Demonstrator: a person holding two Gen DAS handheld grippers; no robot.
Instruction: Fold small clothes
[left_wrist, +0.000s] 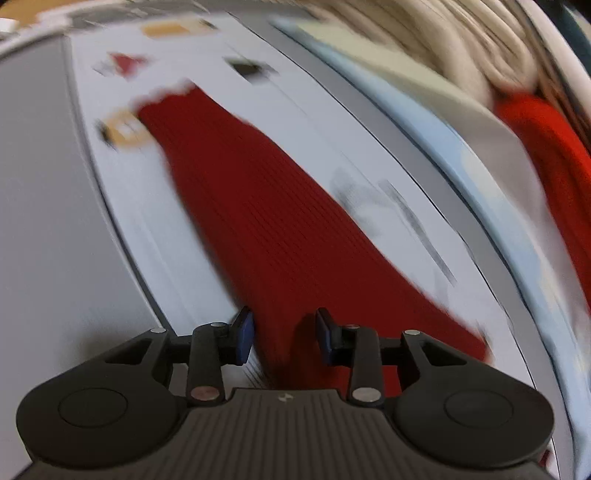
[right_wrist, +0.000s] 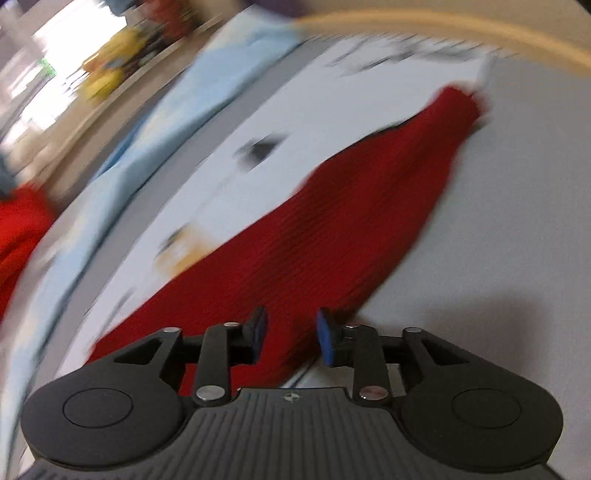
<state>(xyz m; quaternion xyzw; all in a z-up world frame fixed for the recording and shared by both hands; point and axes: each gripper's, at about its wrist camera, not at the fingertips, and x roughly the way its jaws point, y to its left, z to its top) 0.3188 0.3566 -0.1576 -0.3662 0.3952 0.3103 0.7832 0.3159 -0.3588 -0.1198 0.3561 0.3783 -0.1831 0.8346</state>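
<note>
A dark red ribbed garment (left_wrist: 258, 221) lies stretched out flat on a white printed sheet (left_wrist: 122, 206) on the grey table. My left gripper (left_wrist: 284, 338) is open, its blue-padded fingers straddling the near end of the garment just above it. In the right wrist view the same red garment (right_wrist: 332, 229) runs from the gripper toward the far right. My right gripper (right_wrist: 290, 334) is open too, with the fabric's near end between and under its fingers. Both views are motion-blurred, so I cannot tell whether the pads touch the fabric.
A light blue cloth (left_wrist: 491, 206) lies along the right, with a bright red garment (left_wrist: 554, 166) and cream fabric (left_wrist: 443, 44) beyond it. In the right wrist view the blue cloth (right_wrist: 177, 110) and bright red garment (right_wrist: 22, 229) sit left. Grey table (right_wrist: 517, 221) at right.
</note>
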